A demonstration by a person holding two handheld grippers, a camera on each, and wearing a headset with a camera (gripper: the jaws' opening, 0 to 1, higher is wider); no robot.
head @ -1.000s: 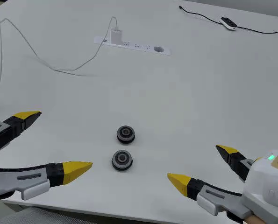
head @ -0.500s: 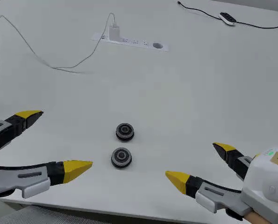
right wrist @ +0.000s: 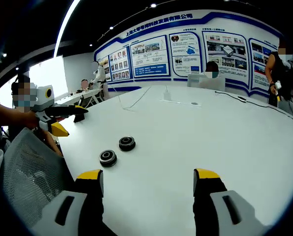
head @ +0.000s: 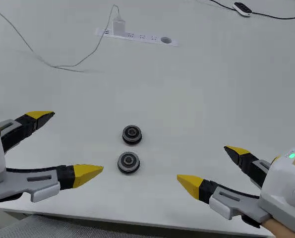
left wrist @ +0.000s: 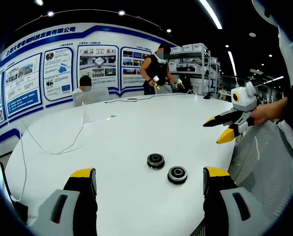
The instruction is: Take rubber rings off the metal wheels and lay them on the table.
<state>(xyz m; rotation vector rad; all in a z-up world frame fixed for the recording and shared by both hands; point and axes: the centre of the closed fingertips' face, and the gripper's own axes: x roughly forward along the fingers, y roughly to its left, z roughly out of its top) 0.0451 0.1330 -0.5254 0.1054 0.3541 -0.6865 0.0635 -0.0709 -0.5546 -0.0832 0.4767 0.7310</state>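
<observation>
Nothing on the bench (head: 211, 89) has shifted in the last second; only the headset has tipped, sliding the whole head view. Nearest, the left gripper (head: 75, 142) and right gripper (head: 203, 163) hover with jaws spread wide and empty, either side of two wheels. The near wheel (head: 128, 162) and far wheel (head: 132, 134) lie flat, close together, and their dark rubber rings seem untouched. A careless pinch could knock one wheel into the other or over the near edge. Pulling a tight ring without pinning its wheel may simply lift it. Farther off lies a power strip (head: 137, 37).
</observation>
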